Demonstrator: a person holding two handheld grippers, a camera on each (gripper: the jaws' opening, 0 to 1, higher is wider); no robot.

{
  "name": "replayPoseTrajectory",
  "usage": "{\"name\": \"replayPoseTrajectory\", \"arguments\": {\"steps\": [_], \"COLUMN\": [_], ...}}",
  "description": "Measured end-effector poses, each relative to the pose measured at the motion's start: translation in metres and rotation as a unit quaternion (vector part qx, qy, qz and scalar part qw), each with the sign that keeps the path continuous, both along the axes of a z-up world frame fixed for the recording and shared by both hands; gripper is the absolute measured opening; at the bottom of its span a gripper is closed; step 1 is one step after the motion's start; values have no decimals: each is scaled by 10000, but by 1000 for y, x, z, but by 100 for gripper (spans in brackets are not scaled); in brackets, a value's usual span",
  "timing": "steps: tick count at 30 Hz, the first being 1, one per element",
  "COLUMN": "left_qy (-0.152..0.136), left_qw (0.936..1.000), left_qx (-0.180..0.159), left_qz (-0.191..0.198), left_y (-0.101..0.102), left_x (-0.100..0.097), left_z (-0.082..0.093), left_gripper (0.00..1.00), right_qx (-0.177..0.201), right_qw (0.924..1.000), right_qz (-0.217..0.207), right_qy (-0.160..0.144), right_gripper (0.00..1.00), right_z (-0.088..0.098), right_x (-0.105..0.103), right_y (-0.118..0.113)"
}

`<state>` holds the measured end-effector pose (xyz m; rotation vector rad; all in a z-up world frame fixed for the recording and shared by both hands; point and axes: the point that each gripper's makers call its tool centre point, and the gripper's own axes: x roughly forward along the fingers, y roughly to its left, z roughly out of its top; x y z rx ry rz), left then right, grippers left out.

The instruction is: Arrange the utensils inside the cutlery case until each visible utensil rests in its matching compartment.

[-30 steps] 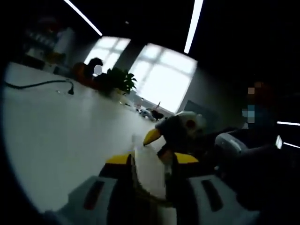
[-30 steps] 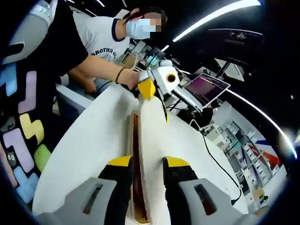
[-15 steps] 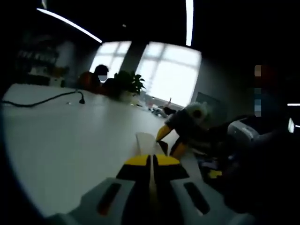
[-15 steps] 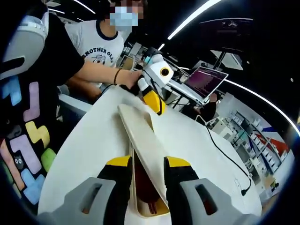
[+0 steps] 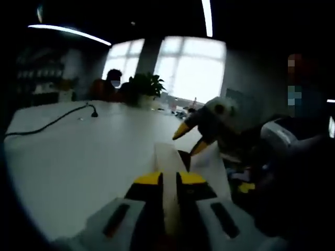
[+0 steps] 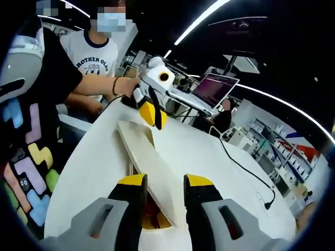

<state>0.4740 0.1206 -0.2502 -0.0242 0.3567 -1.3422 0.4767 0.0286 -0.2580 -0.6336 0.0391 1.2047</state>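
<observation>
The right gripper has its jaws pinching the near end of the cutlery case, which runs lengthwise away from it over the white desk. At the far end, the left gripper meets the case; its jaws are pressed on that end. I count 1 case, 2 grippers; utensils inside are unclear.
</observation>
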Motion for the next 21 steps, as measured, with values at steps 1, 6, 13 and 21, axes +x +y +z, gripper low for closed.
{"name": "replayPoseTrajectory", "arguments": {"steps": [1,6,13,21], "left_qy": [46,112,45,134], "left_qw": [9999,9984,9941,9854], "left_qx": [122,546,1083,1690], "left_qz": [33,98,-88,-171], "left_y": [0,-3,-16,-28], "left_x": [0,2,-9,-9], "left_z": [-2,-7,-4,-14], "left_gripper": [12,17,27,39], "right_qx": [104,520,751,1153], "right_qw": [9997,9939,9843,9581], "right_qz": [-154,-703,-1123,-1632], "right_qy": [163,670,1134,2050], "right_gripper": [28,30,29,27], "right_z": [2,8,3,-17], "right_x": [3,21,33,42], "right_y": [-4,-28,-58,-87]}}
